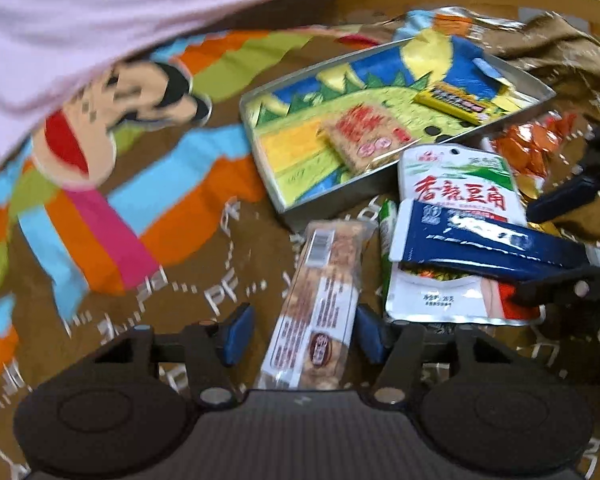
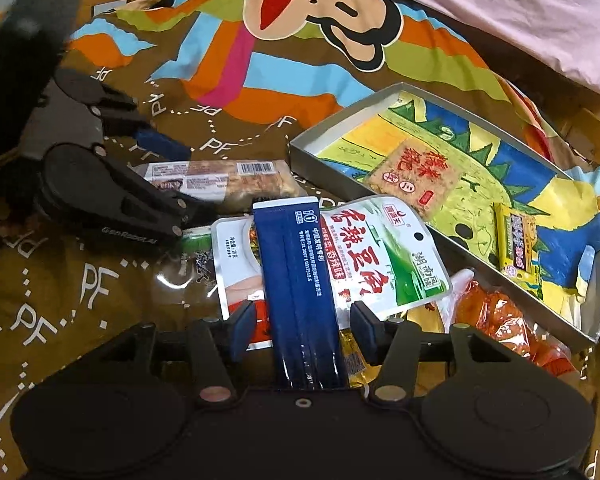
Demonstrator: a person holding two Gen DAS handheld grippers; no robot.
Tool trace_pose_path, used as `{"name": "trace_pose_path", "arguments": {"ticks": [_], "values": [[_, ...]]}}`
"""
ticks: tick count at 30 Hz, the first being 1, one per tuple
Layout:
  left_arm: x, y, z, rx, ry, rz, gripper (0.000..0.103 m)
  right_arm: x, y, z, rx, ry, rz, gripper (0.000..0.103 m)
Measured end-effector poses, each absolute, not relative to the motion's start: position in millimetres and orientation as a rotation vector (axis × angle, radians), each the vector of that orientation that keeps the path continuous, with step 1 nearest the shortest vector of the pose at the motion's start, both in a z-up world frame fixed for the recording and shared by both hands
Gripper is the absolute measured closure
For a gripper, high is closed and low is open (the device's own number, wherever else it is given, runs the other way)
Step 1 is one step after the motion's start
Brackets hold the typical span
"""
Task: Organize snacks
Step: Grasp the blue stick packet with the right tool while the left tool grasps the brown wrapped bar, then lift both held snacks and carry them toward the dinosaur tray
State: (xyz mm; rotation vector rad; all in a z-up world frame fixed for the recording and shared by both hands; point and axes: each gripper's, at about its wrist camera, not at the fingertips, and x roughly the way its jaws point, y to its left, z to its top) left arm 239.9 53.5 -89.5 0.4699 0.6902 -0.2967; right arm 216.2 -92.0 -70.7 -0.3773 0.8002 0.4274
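Tray [image 2: 452,98]: shallow grey box with a bright crayon landscape on its floor, lying on the cartoon-print cloth [image 2: 112,280]; it already holds a square rice cracker [image 2: 414,178] and a small yellow packet [image 2: 516,240].
Snack pile: loose packets just beside the tray's near wall, overlapping one another.
Blue sachet [image 2: 300,280]: long, dark and glossy, lying on top of the green-and-white bean pouch [image 2: 380,260].
Nut bar [image 1: 320,304]: clear wrapper with a barcode, flat on the cloth, apart from the pile.
Left gripper [image 1: 300,334]: jaws partly open and straddling the nut bar; the right pad seems to touch the wrapper, but blur leaves this unsure.
Right gripper [image 2: 302,326]: jaws partly open around the blue sachet, with gaps on both sides and nothing gripped.
Step in hand (judged): picking up one snack per gripper for the tray.
Technique: centre each packet, close across its narrow width, and lift the sachet straight up so that the pouch beneath stays put.
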Motion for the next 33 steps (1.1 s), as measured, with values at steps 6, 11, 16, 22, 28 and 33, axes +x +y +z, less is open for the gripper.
{"name": "trace_pose_path", "arguments": {"ticks": [6,11,16,22,28,33], "values": [[248.1,56.0,-96.1,0.406,0.774,-0.306,0.046,217.1,-91.9,-72.6,-0.359,0.809,0.433,0.049],[253.5,67.8,-85.7,0.251,0.762,-0.306,0.062,217.3,-92.9,-73.4,-0.343,0.794,0.423,0.049],[255.3,65.2,-81.5,0.169,0.796,-0.322,0.063,217.3,-93.7,-75.9,-0.295,0.806,0.414,0.056],[258.6,63.4,-82.2,0.116,0.833,-0.281,0.063,215.8,-95.6,-76.8,-0.263,0.81,0.423,0.06],[254.7,61.9,-73.9,-0.022,0.879,-0.202,0.064,206.2,-97.6,-71.1,-0.287,0.777,0.415,0.063],[246.3,60.5,-70.4,-0.111,0.891,-0.171,0.064,197.1,-103.9,-60.0,-0.333,0.712,0.383,0.063]]}}
